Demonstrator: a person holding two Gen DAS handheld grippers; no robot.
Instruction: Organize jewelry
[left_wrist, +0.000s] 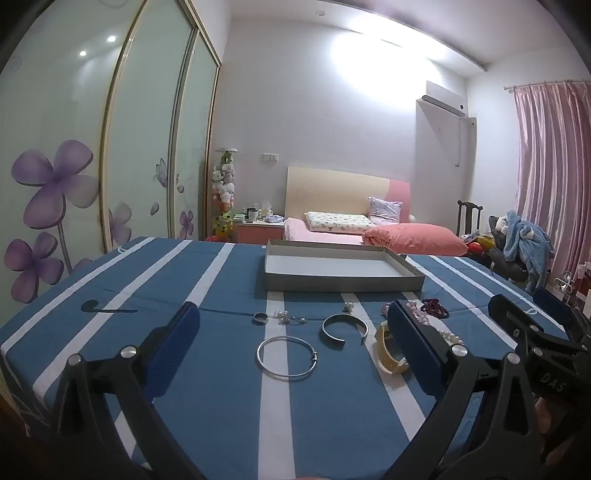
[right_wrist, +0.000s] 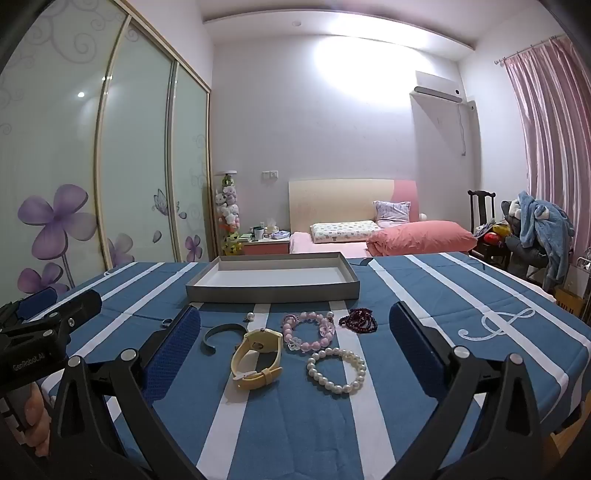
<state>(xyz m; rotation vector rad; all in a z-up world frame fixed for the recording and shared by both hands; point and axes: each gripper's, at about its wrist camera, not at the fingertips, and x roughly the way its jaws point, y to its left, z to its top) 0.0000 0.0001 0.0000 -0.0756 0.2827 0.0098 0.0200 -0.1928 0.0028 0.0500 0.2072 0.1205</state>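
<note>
Surface: blue cloth with white stripes (left_wrist: 207, 369), all items lying flat on it.

Far centre: shallow grey cardboard tray with a white floor (right_wrist: 273, 291), nothing visible in it.

Your left gripper (left_wrist: 291, 347): fingers spread wide, nothing between the pads. Lying in the gap ahead of them:
- thin silver wire bangle (left_wrist: 287, 357), nearest to you, about midway between the fingers;
- dark metal open cuff (left_wrist: 344, 329), just beyond and right of the bangle;
- small silver ring (left_wrist: 261, 318), farther off to the left;
- cluster of small pearl earrings (left_wrist: 290, 317), just right of the ring;
- single pearl stud (left_wrist: 348, 306), farthest, near the tray's front wall.

Your right gripper (right_wrist: 295, 347): fingers likewise wide, gripping nothing. In the gap ahead of them:
- cream-yellow strap wristwatch (right_wrist: 257, 353), left of centre, near;
- white pearl bracelet (right_wrist: 336, 370), right of the watch, near;
- pink bead bracelet with clear charms (right_wrist: 309, 329), beyond the pearl bracelet;
- dark red bead strand (right_wrist: 359, 319), bunched to the right of the pink one, closest to the right finger.

No piece touches any finger. Each gripper shows at the edge of the other's view.
</note>
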